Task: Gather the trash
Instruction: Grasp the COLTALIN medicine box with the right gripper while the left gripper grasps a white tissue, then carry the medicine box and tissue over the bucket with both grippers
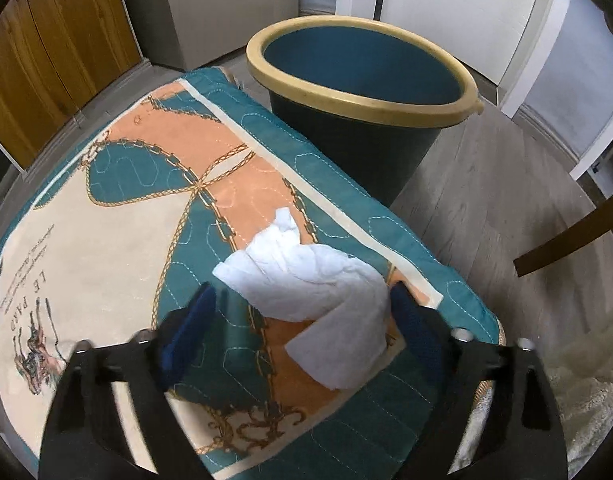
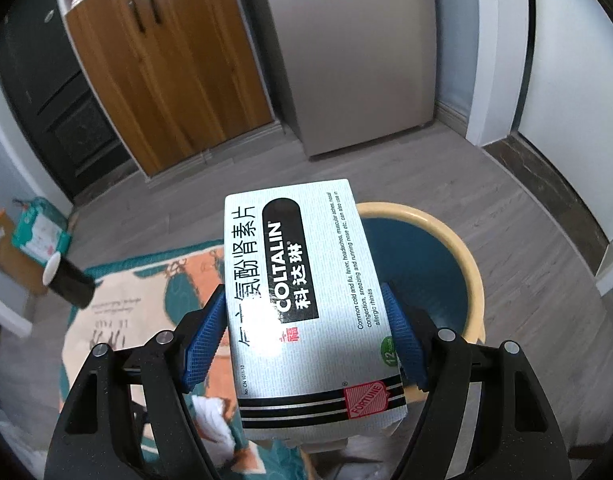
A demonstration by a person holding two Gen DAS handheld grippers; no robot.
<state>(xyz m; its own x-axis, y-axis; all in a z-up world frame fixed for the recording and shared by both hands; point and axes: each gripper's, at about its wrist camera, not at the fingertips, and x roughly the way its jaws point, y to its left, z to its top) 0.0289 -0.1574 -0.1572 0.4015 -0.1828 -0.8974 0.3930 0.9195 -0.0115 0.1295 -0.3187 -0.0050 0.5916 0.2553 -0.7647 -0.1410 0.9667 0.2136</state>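
A crumpled white tissue (image 1: 306, 292) lies on a teal and orange quilted cushion (image 1: 138, 208). My left gripper (image 1: 302, 304) is open, its blue pads on either side of the tissue, just above it. A dark blue bin with a cream rim (image 1: 362, 80) stands on the floor just beyond the cushion. My right gripper (image 2: 306, 332) is shut on a white Coltalin medicine box (image 2: 306, 304) and holds it in the air beside the bin (image 2: 462, 256), near its rim. The tissue (image 2: 214, 420) shows low in the right wrist view.
A wooden cabinet (image 2: 170, 64) and a grey appliance (image 2: 346, 48) stand against the far wall. A black cylinder with a white end (image 2: 66, 280) sits at the cushion's far left. A brown chair leg (image 1: 578, 236) is to the right of the cushion. The floor is grey wood.
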